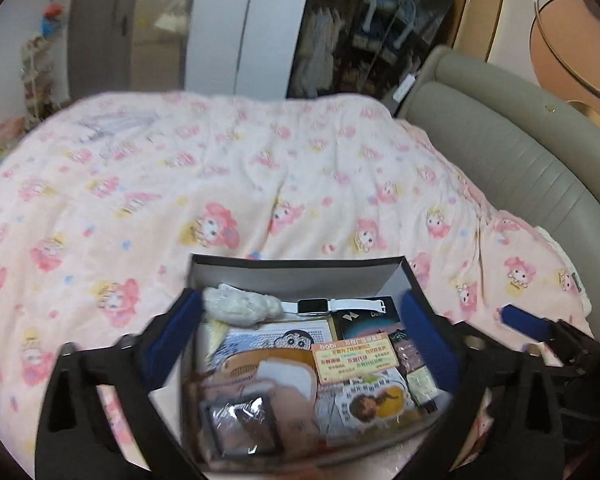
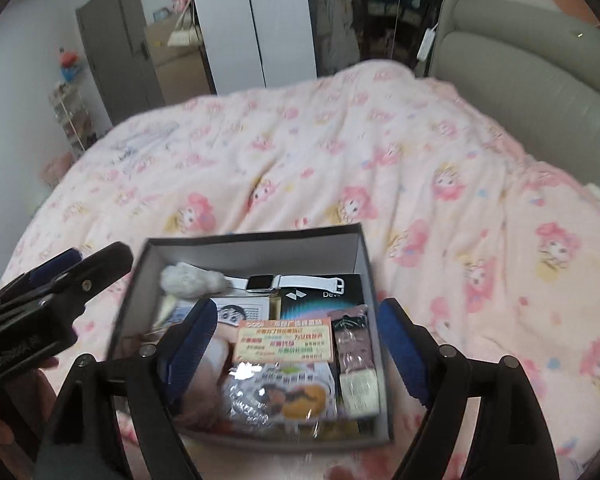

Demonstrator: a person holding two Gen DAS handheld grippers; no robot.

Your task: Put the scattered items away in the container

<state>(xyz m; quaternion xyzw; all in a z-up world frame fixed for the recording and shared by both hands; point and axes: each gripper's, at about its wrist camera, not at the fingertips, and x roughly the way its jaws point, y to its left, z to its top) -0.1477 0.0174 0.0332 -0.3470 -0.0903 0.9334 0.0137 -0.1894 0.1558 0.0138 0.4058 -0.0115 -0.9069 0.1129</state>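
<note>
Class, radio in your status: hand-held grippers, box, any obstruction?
Left hand-held gripper open, empty. Right hand-held gripper open, empty. Box on quilt, full: watch, packets. Nothing in the way.

This is a bedroom in a home. A bed fills the middle of both views, covered by a soft pink quilt (image 1: pixel 220 168) printed with cartoon rabbit figures, and a padded grey-green headboard (image 1: pixel 512 152) curves along the right edge. Tall white wardrobe doors (image 2: pixel 260 20) stand at the top centre, beside an open dark closet of hanging clothes (image 1: pixel 328 40). A grey room door (image 2: pixel 116 44) sits in the upper left, with a narrow white wire rack of small toys (image 1: pixel 36 76) against the pale wall at the far left.
</note>
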